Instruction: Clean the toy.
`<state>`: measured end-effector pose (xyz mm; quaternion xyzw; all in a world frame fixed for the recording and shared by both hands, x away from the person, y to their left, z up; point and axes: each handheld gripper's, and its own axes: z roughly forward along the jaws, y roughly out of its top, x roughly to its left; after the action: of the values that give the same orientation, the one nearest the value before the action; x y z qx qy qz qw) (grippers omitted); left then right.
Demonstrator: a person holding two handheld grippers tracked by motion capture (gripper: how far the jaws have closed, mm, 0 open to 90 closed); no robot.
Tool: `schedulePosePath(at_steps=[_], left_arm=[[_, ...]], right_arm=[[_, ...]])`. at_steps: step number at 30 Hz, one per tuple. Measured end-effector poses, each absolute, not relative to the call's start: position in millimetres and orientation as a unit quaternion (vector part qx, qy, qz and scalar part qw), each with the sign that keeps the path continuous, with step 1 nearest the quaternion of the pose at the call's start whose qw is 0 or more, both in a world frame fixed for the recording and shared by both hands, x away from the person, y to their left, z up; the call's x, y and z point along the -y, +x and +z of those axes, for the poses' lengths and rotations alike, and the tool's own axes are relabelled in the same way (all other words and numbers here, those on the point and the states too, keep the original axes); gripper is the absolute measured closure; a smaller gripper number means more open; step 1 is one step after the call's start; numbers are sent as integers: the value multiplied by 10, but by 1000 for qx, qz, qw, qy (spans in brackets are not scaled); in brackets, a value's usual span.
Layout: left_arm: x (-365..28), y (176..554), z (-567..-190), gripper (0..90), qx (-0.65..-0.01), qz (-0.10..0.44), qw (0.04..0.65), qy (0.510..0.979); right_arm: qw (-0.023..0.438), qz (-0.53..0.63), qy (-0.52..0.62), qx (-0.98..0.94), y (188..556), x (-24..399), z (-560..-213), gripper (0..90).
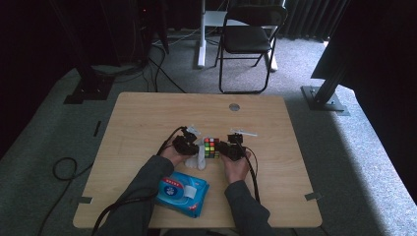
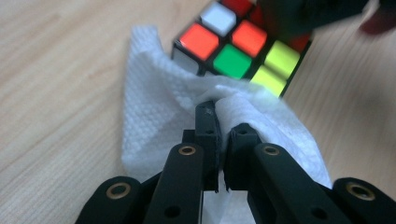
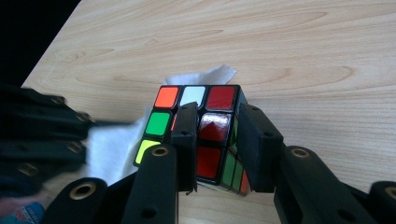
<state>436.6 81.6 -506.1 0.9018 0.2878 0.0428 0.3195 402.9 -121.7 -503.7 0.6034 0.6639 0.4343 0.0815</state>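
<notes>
Spanning most of the high view, the light wooden rectangular table (image 1: 147, 118) carries all the work items, with a small round metal insert (image 1: 234, 106) set near its far edge. A black folding chair (image 1: 248, 39) stands on the grey carpet beyond the table.

Near the front edge, just beside the person's left sleeve, lies a blue plastic pack of wet wipes (image 1: 182, 193).

At the table's centre, the multicoloured cube puzzle (image 1: 212, 147) rests between the two grippers. The right gripper (image 1: 231, 150) grips it: in the right gripper view its two black jaws press against opposite sides of the cube (image 3: 219, 135), one on the face with red tiles and one on the adjacent face with green tiles. The cube sits on or just above the tabletop; which one cannot be told.

The left gripper (image 1: 186, 146) is clamped on a white textured paper wipe (image 1: 200, 160). In the left gripper view the jaws stand nearly together, pinching a fold of the wipe (image 2: 154, 107). The wipe touches the cube (image 2: 233, 51) on its near lower side and spreads onto the table beneath it.
</notes>
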Motion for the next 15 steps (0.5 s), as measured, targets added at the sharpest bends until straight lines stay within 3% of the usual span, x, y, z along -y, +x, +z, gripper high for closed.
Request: schedulePosePath(at_steps=[15], left_arm=[[-683, 4372, -5169, 832, -270, 50, 266, 924]], right_arm=[[84, 432, 606, -663, 4035, 1219, -5030, 696]])
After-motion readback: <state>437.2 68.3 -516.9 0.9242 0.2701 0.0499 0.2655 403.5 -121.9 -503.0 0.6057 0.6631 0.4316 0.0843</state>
